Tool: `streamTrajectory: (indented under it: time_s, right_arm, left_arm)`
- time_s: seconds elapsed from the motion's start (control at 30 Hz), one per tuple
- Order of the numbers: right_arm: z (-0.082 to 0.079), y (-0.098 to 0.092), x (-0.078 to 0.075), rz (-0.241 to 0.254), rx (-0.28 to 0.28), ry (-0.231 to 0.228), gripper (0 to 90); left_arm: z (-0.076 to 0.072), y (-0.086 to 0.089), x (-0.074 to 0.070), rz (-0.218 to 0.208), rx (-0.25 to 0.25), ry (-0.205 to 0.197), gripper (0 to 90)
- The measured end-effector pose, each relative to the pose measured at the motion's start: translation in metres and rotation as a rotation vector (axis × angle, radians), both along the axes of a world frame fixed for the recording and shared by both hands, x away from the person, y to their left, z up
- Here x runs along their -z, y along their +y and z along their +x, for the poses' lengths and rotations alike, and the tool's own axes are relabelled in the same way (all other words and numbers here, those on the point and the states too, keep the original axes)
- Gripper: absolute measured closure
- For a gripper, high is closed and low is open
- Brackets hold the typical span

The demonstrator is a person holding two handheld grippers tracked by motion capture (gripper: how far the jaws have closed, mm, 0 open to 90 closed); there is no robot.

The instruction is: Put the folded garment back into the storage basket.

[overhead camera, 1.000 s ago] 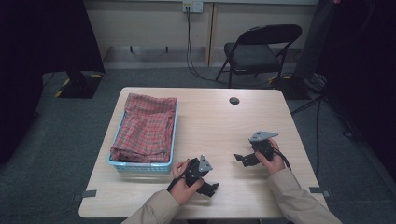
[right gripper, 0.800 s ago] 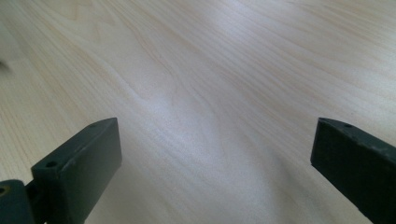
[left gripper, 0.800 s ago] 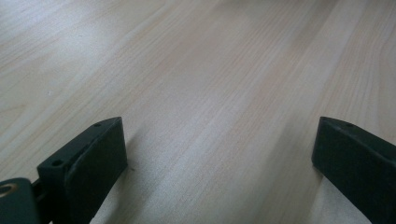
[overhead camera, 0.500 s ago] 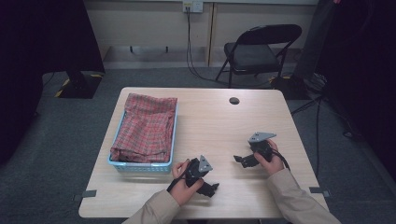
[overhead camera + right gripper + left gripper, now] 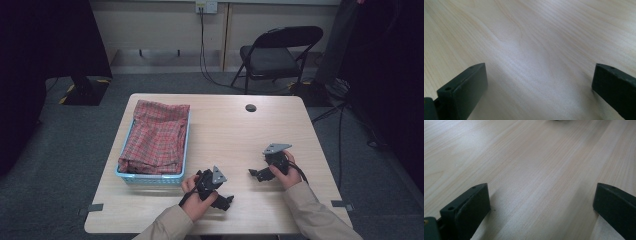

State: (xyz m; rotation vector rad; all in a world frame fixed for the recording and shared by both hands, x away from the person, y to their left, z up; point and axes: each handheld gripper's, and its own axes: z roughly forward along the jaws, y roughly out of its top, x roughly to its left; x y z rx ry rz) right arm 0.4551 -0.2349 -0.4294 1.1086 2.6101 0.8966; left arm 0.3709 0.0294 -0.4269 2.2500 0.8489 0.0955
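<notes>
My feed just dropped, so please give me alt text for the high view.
A person's hands rest two open tools on a wooden table, the left tool near the front edge and the right tool further in. A blue basket at the left holds a folded red plaid cloth.

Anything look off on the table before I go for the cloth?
Only one thing: the red plaid cloth is bunched and spills over the far rim of the blue basket. Both hand-held grippers, left and right, sit open over bare table.
</notes>
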Motion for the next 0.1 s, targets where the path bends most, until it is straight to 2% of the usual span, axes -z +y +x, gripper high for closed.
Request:
streamTrajectory:
  time_s: [0.1]
  right_arm:
    - [0.001, -0.0009, 0.0003, 0.0, 0.014, 0.005, 0.0]
  left_arm:
    - [-0.0004, 0.0006, -0.0001, 0.004, -0.009, -0.001, 0.1]
